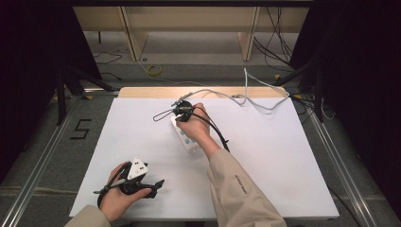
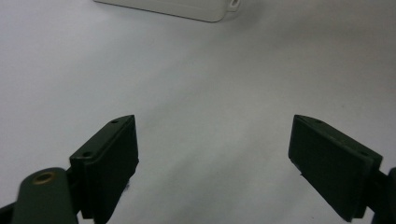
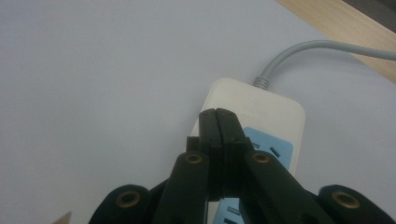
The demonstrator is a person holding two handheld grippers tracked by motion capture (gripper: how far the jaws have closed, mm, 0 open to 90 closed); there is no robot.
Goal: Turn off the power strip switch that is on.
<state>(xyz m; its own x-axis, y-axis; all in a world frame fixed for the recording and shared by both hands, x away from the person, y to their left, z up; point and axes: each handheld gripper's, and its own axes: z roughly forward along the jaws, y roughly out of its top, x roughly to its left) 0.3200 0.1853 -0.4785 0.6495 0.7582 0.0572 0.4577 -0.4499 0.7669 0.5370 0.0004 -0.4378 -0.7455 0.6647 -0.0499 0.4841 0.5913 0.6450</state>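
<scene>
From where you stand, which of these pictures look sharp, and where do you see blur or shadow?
High view: evenly lit, crisp on the white table, with darkness at both sides. Left gripper view: the left tool is soft and dark up close, and the power strip at the top edge is hazy. Right gripper view: the right tool is blurred; the strip's grey cable reads clearly.

The right claw (image 3: 218, 116) points down with jaws pressed together; the left claw (image 2: 212, 149) gapes wide.

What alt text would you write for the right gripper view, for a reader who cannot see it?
The right gripper, its two black jaws shut together with nothing between them, points at a white power strip with blue socket panels lying on a white table. A grey cable leaves the strip's far end.
</scene>
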